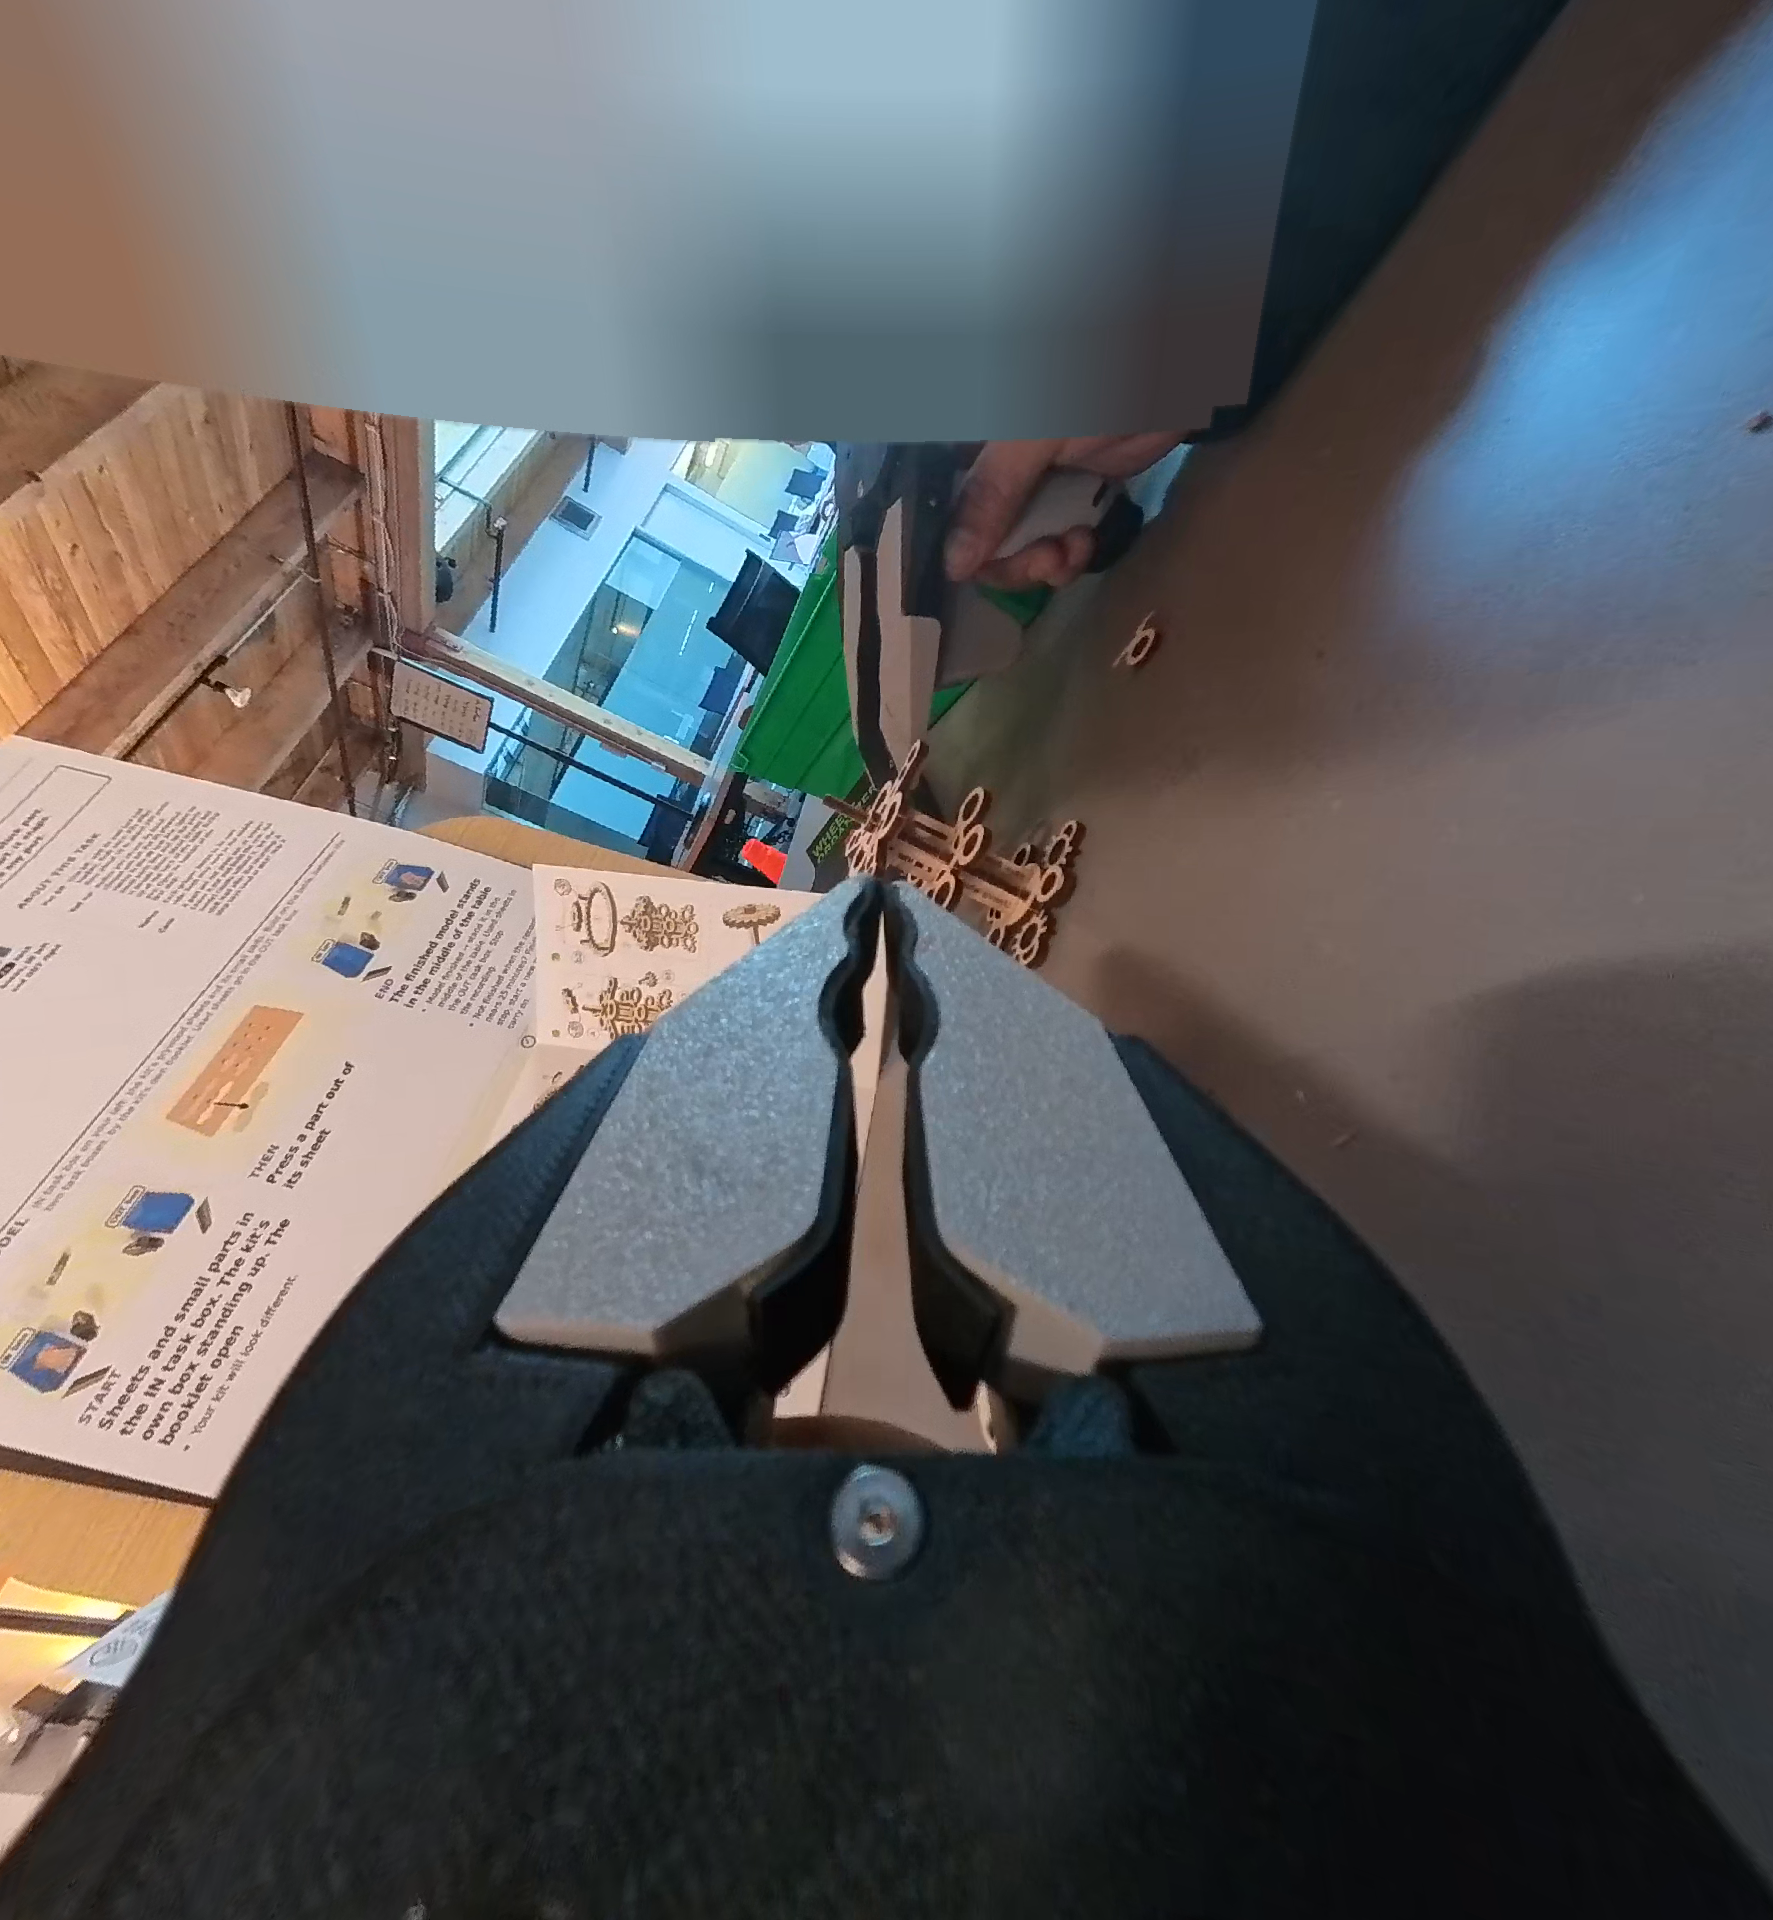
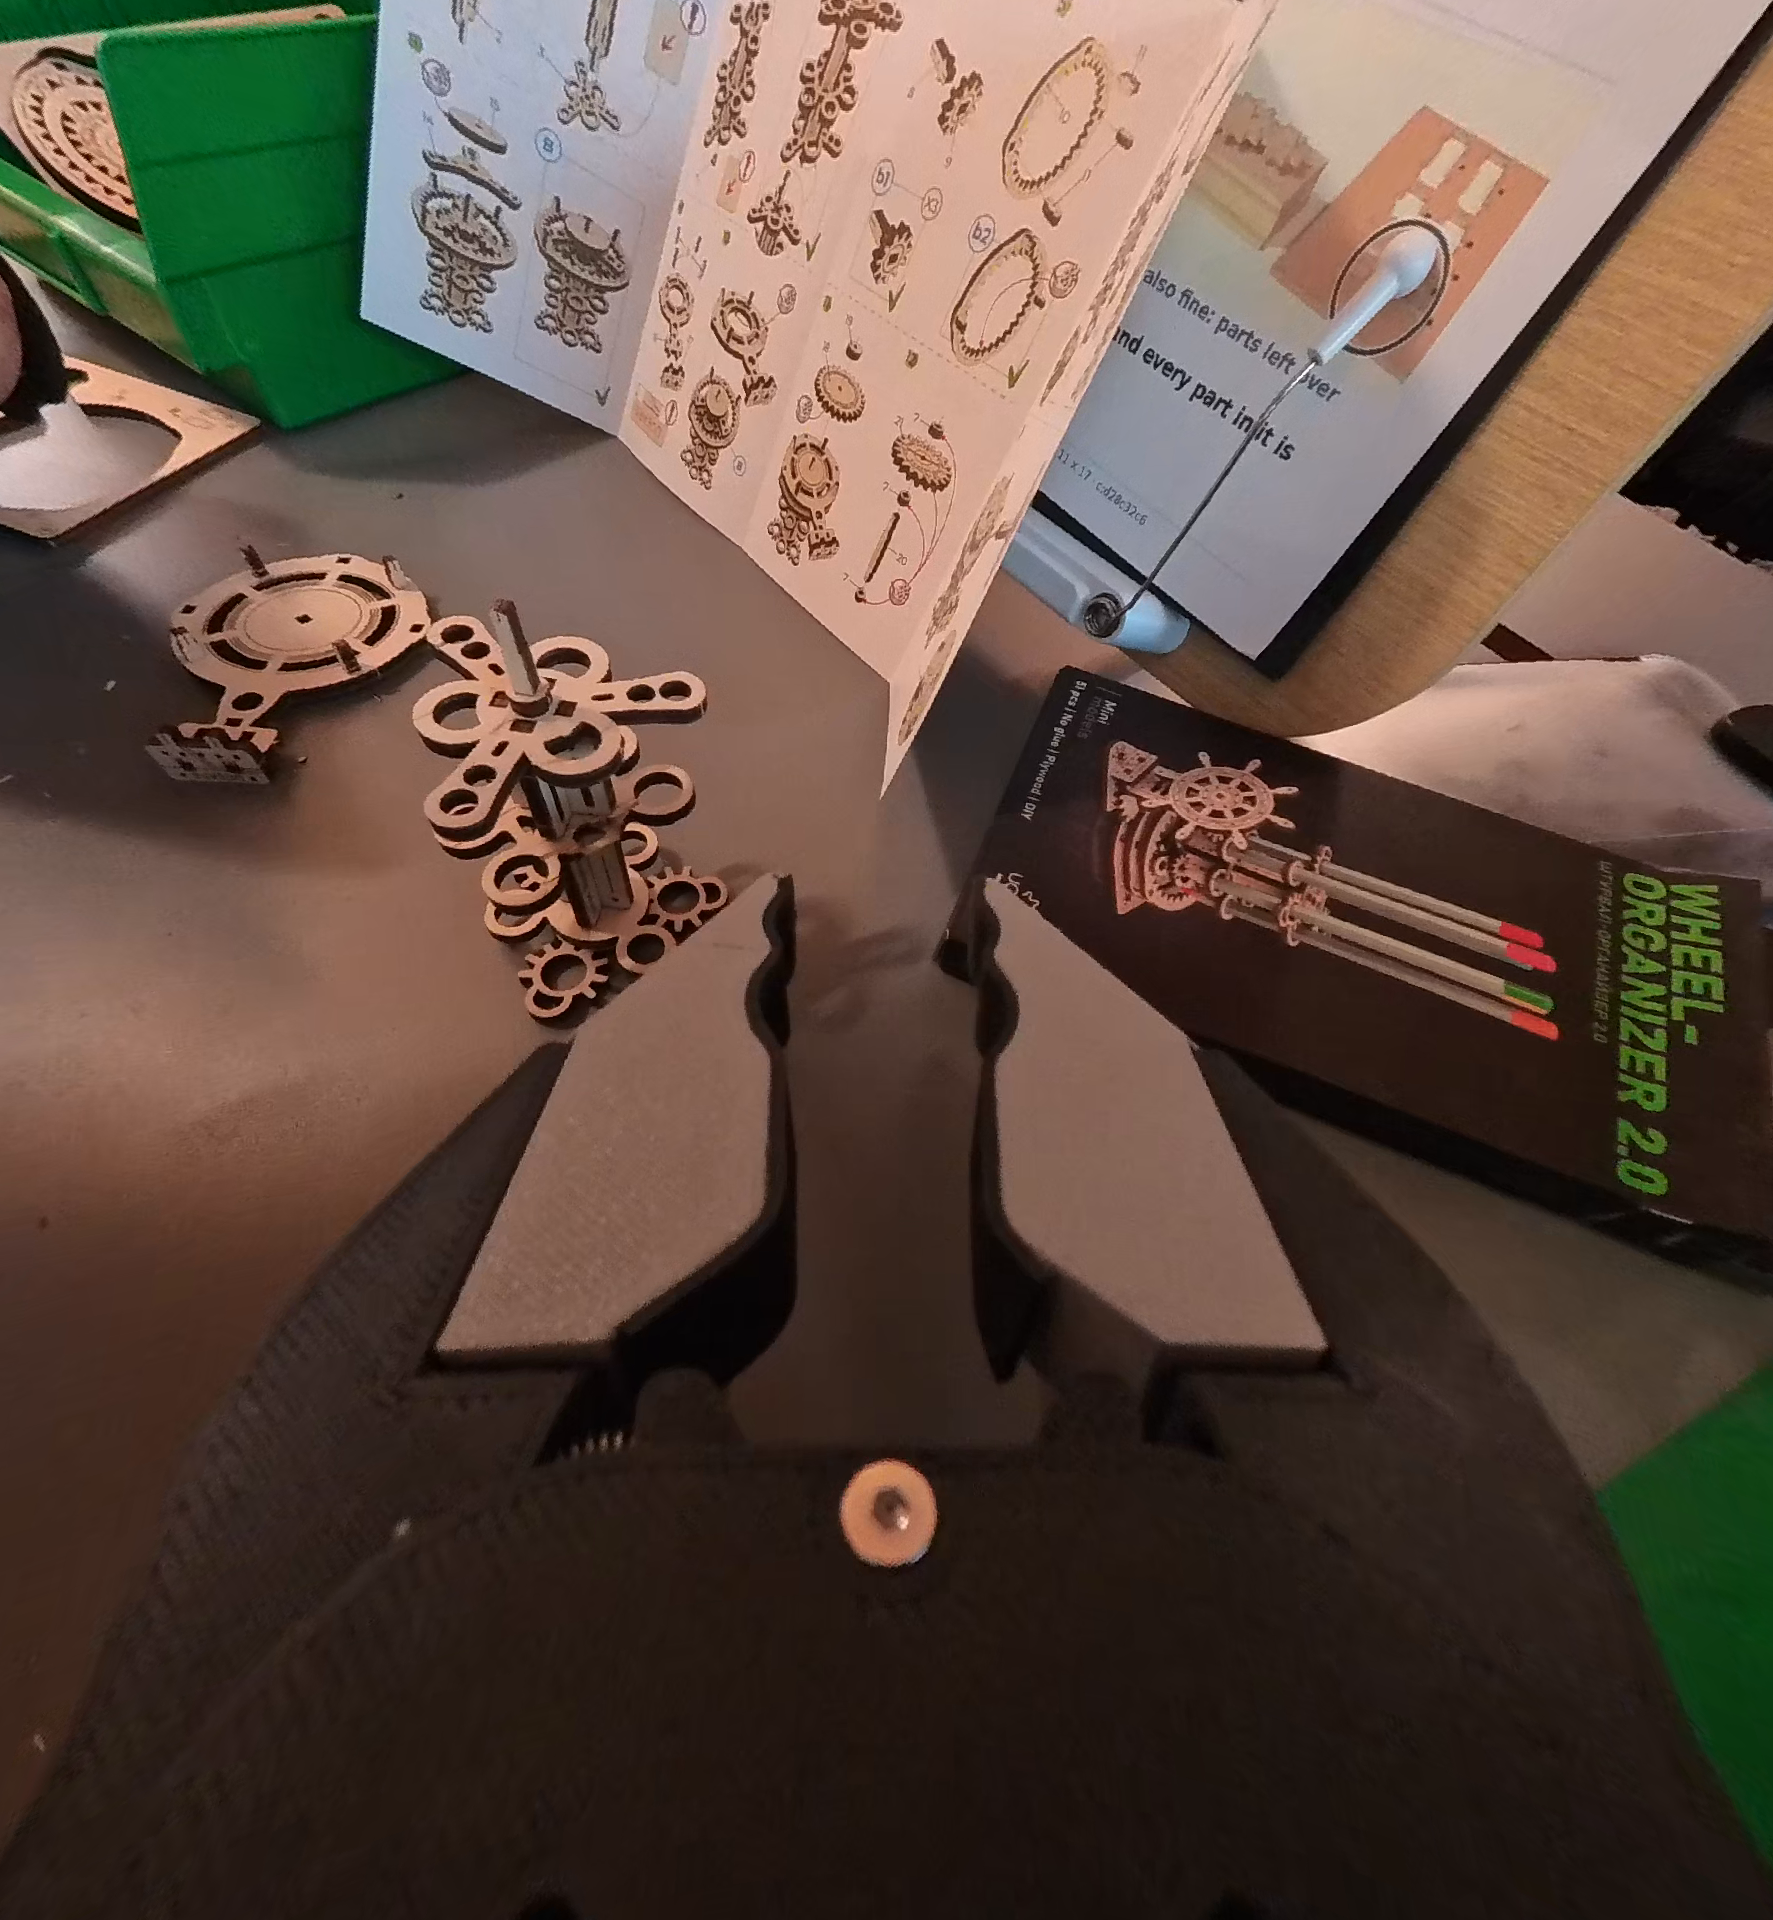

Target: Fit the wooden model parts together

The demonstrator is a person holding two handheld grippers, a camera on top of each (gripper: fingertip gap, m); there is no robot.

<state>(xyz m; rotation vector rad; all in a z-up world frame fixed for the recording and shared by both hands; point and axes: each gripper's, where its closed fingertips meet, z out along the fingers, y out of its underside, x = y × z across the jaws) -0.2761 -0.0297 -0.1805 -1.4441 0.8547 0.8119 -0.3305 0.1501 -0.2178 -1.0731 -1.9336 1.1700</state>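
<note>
The left gripper [image 1: 880,896] is seen pressed together at the tips, with nothing visibly clamped between them; the view is tilted, so the grey tabletop [image 1: 1484,935] runs up the right side. Just beyond the tips the wooden model [image 1: 949,868] is seen, and the right gripper [image 1: 887,753], held by a hand [image 1: 1017,520], is seen close to it from above. A small loose part [image 1: 1140,644] lies apart on the tabletop. An instruction sheet [image 1: 186,1039] and a folded booklet [image 1: 643,945] are seen to the left.

In the right wrist view the right gripper [image 2: 887,914] is held apart, empty, just above the tabletop [image 2: 186,1039]. The model [image 2: 560,800] stands just left of the left fingertip, an upright shaft rising through stacked ringed plates. A flat ring piece [image 2: 284,649] lies further left, apart from it. A cut-out sheet [image 2: 92,457] lies beyond, near a green bin [image 2: 238,208]. The booklet [image 2: 788,291] stands open behind, and the kit box [image 2: 1381,966] lies to the right.
</note>
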